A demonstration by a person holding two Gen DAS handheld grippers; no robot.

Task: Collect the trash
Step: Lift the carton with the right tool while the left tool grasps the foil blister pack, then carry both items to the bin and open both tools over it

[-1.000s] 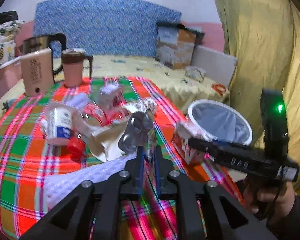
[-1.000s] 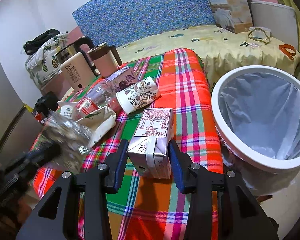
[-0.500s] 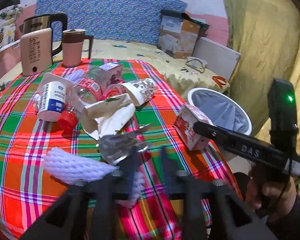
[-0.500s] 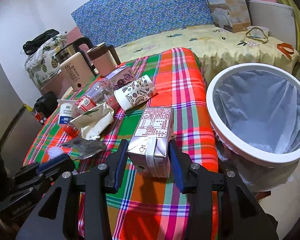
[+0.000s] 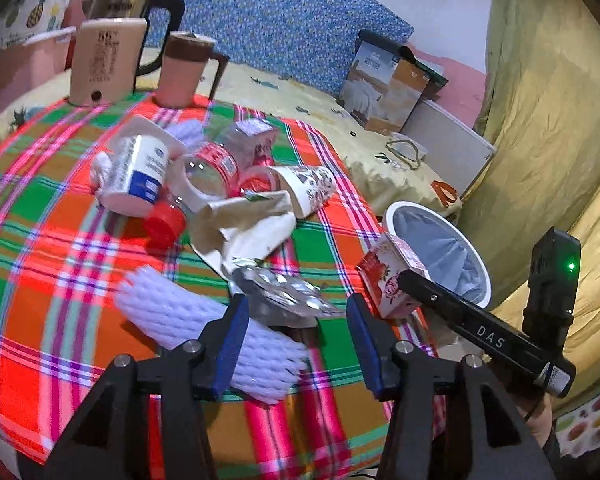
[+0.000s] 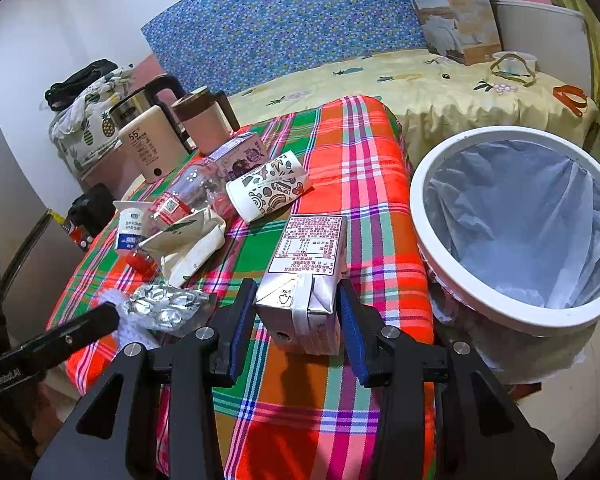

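Note:
My right gripper [image 6: 296,320] is shut on a small drink carton [image 6: 306,276], held above the plaid table just left of the white lined trash bin [image 6: 512,224]. The carton [image 5: 388,276] and bin [image 5: 440,248] also show in the left wrist view. My left gripper [image 5: 294,344] is open, its jaws wide apart. A silver foil blister pack [image 5: 284,294] lies on the table between its fingertips, beside a white foam net sleeve [image 5: 204,324]. The blister pack [image 6: 164,306] shows at the left in the right wrist view.
A pile of trash sits mid-table: yogurt cup [image 5: 136,172], plastic bottle with red cap [image 5: 204,172], patterned paper cup [image 6: 268,192], crumpled paper bag [image 6: 188,244], purple carton [image 6: 240,156]. A kettle [image 5: 104,60] and mug [image 5: 184,68] stand at the back.
My left gripper let go of the foil blister pack, which dropped onto the table, and opened wide. The right gripper kept the carton and shifted slightly relative to the bin.

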